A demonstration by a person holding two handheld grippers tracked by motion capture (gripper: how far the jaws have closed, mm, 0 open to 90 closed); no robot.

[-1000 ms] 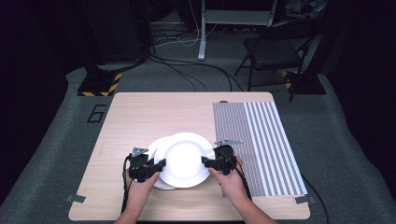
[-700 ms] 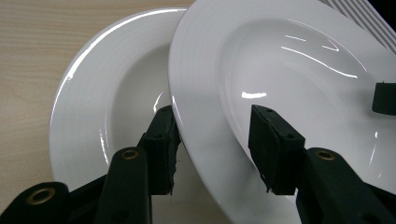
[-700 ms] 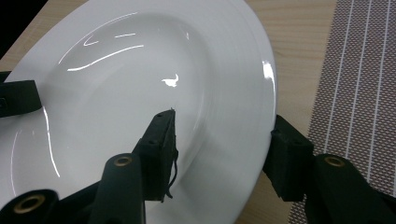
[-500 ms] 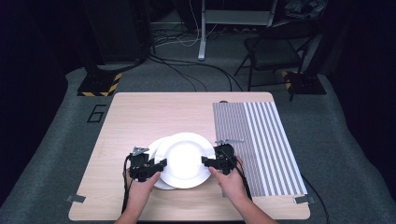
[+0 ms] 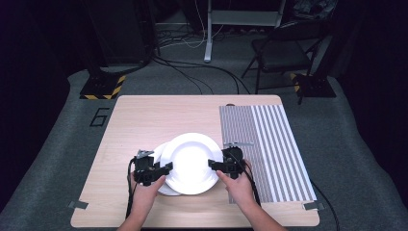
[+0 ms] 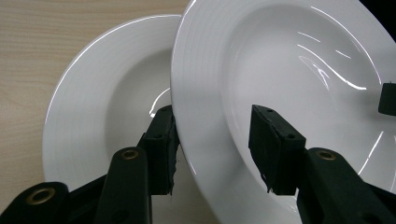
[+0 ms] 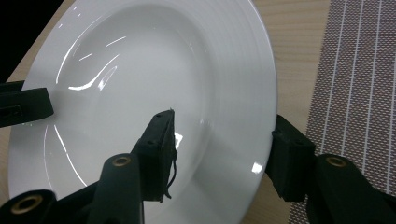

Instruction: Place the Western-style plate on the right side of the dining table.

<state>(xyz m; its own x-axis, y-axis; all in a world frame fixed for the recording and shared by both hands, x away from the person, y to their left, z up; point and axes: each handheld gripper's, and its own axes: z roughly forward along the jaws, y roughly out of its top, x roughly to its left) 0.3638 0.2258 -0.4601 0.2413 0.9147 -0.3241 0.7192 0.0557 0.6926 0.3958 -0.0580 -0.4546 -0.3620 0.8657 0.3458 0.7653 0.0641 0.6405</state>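
I am straddling the rim of the upper glossy white deep plate (image 5: 191,162) with my left gripper (image 6: 212,149) and right gripper (image 7: 219,154); whether the jaws are pinching it, I cannot tell. It is overlapping a second white plate (image 6: 100,112) on the pale wooden table (image 5: 144,120).

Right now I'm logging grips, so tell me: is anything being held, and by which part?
The top plate is held by its rim on two opposite sides: the left gripper straddles one edge, the right gripper the other. Contact can't be confirmed.
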